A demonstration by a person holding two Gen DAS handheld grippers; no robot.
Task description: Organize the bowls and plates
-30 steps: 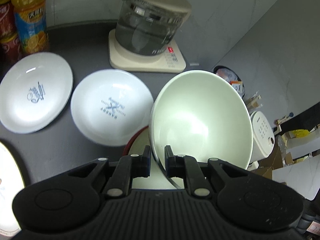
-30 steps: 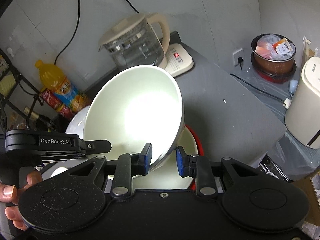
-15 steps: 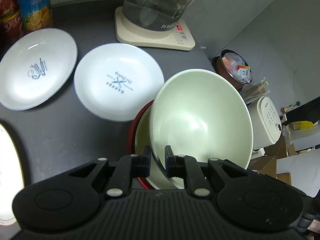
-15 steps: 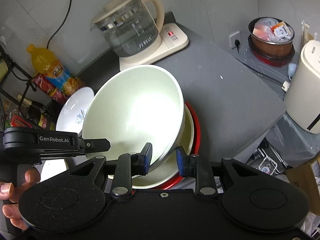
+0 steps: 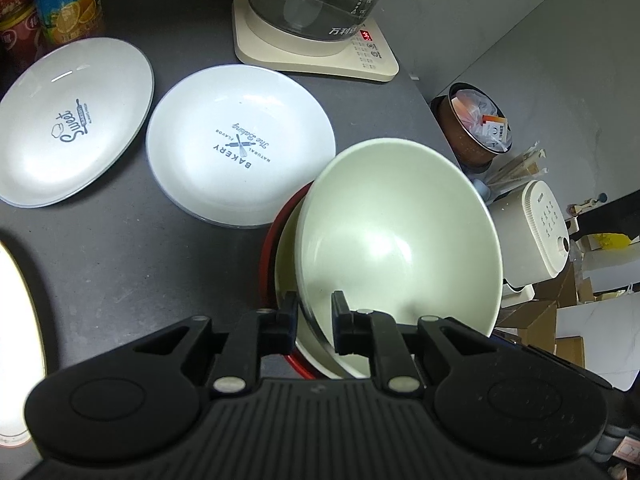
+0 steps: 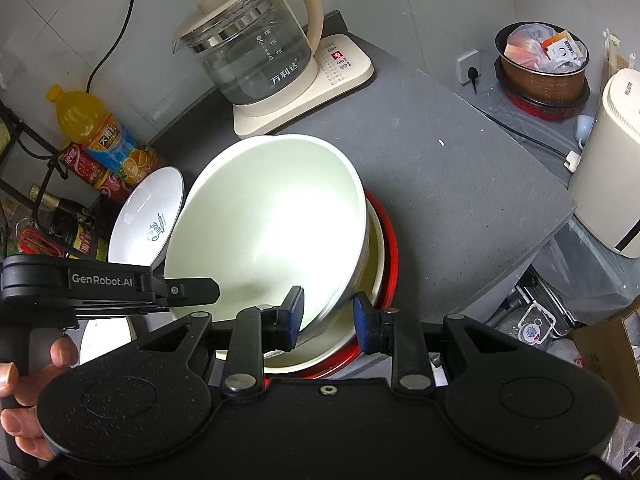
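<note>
A large white bowl (image 5: 400, 240) is tilted over a cream bowl with a red outside (image 5: 286, 268) on the dark grey counter. My left gripper (image 5: 314, 320) is shut on the white bowl's near rim. In the right wrist view the same white bowl (image 6: 276, 224) sits between the fingers of my right gripper (image 6: 328, 316), whose jaws stand apart around its rim; the right finger is clear of the bowl. The red bowl (image 6: 390, 256) shows beneath. Two white printed plates (image 5: 240, 148) (image 5: 68, 120) lie flat to the left.
A glass kettle on a cream base (image 6: 264, 60) stands at the back. A juice bottle (image 6: 92, 128) and cans stand at the back left. The counter edge (image 6: 532, 248) drops off to the right, with a white appliance (image 6: 612, 172) and a pot (image 6: 544, 64) beyond.
The white bowl has come down and toward the near edge, now nesting over the red bowl. Both grippers moved with it. The right jaws have opened wider.
</note>
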